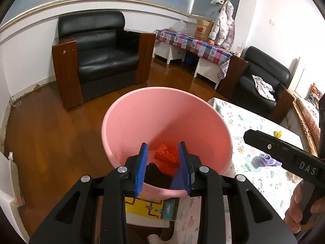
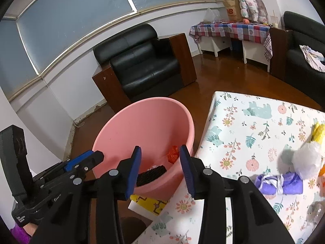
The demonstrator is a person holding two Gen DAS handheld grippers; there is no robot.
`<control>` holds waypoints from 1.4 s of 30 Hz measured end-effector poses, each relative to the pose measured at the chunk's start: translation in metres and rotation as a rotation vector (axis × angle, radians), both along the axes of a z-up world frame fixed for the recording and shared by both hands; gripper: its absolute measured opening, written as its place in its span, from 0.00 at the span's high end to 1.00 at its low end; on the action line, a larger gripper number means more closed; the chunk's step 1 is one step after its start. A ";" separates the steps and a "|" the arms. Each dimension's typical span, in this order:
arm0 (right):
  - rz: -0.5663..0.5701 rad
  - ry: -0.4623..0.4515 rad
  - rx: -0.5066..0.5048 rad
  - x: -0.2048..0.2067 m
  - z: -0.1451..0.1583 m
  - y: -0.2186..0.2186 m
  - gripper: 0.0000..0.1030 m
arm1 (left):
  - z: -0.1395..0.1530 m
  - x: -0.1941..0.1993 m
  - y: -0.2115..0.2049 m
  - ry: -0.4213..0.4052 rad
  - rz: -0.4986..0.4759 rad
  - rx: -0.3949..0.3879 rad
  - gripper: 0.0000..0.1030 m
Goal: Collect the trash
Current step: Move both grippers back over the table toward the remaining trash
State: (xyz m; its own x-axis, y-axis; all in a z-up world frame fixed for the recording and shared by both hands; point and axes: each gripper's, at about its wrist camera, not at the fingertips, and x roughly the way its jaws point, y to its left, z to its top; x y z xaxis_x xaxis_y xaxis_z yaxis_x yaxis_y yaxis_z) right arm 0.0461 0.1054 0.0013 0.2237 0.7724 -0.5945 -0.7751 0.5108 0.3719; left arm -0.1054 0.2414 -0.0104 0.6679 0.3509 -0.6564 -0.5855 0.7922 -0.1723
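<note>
Both the left gripper [image 1: 163, 167] and right gripper [image 2: 160, 170] are hovering over the round pink plastic bucket [image 1: 162, 113], jaws apart and empty; crumpled red trash [image 1: 167, 152] is lying inside it, beside the floral-clothed table [image 2: 254, 126].

Right gripper [image 2: 160, 160] over near rim of pink bucket [image 2: 130, 126], blue fingers [image 2: 134, 168] apart, nothing between them. In bucket: red wrapper [image 2: 173, 154], black ridged piece [image 2: 151, 174]. Left gripper [image 2: 81, 163] just left of bucket. Counter [image 2: 254, 126] with floral cloth at right carries purple bundle [image 2: 278, 183], white plastic wad [image 2: 306, 159], yellow scrap [image 2: 317, 132].
</note>
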 end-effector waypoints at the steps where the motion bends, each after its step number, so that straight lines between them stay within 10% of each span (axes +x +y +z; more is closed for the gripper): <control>1: 0.000 0.004 0.002 0.000 0.000 -0.003 0.60 | 0.001 0.000 -0.002 0.001 -0.003 0.004 0.70; 42: -0.271 0.035 -0.002 -0.019 -0.019 -0.205 0.57 | -0.005 0.057 -0.141 0.050 -0.292 0.059 0.70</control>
State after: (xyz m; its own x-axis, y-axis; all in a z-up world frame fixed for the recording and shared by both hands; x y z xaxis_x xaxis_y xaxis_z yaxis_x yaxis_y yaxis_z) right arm 0.0270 -0.0999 -0.0178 0.4018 0.6860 -0.6066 -0.5969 0.6985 0.3947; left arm -0.0485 0.1002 -0.0153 0.7133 0.1870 -0.6754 -0.3381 0.9360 -0.0979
